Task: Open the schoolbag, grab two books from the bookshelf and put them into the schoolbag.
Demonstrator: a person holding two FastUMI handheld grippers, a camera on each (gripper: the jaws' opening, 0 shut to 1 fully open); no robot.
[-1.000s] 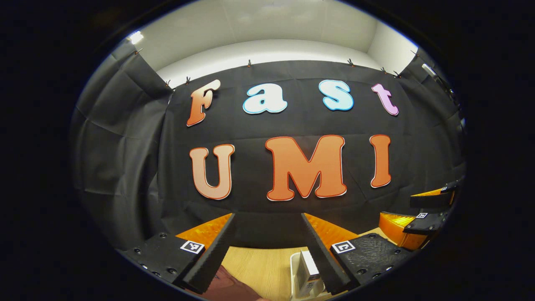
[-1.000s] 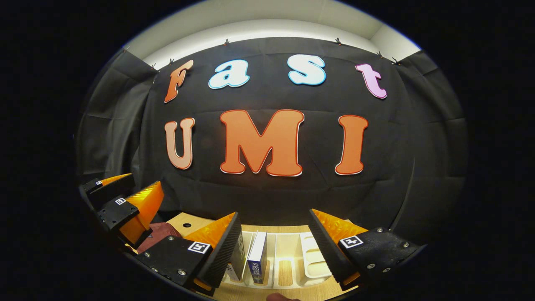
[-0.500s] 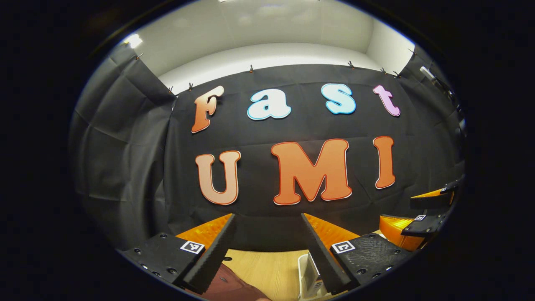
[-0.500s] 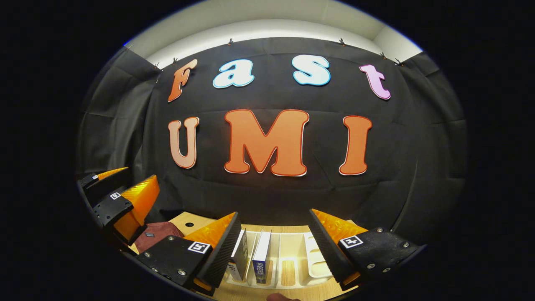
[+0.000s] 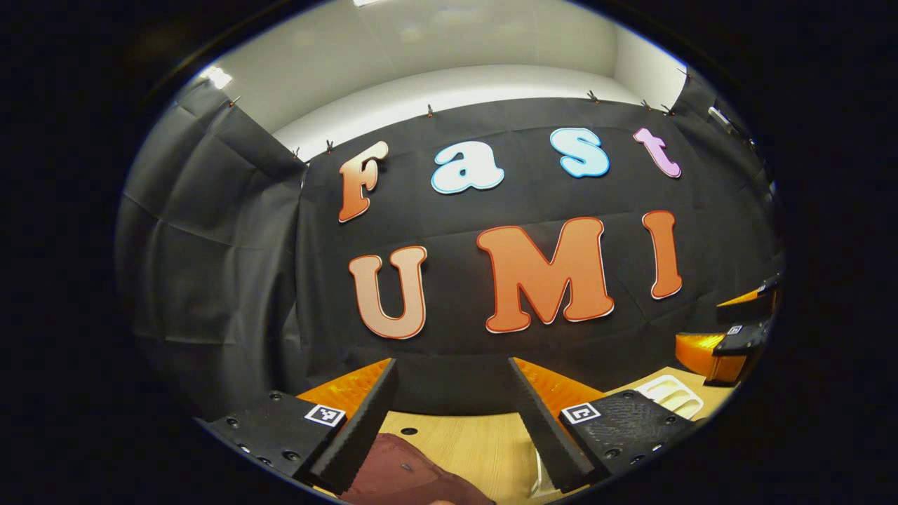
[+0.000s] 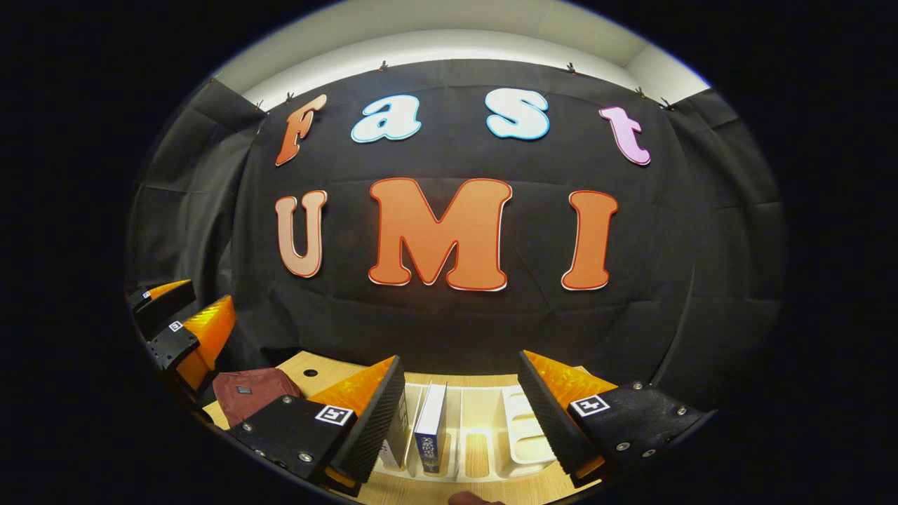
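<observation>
- The schoolbag (image 5: 403, 477), dark red, lies on the wooden table (image 5: 456, 442) just under the left gripper (image 5: 452, 410), near its left finger.
- In the right gripper view, the schoolbag (image 6: 245, 393) sits off to the left, apart from the white bookshelf (image 6: 519, 428).
- Two books (image 6: 429, 435) stand upright side by side in the left slots of the bookshelf, right below the right gripper (image 6: 459, 407).
- The slots on the right side of the bookshelf are free.
- The table has bare wood between the schoolbag and the bookshelf.
- The left gripper's fingers are wide apart and hold nothing.
- The right gripper's fingers are wide apart too, touching nothing.
</observation>
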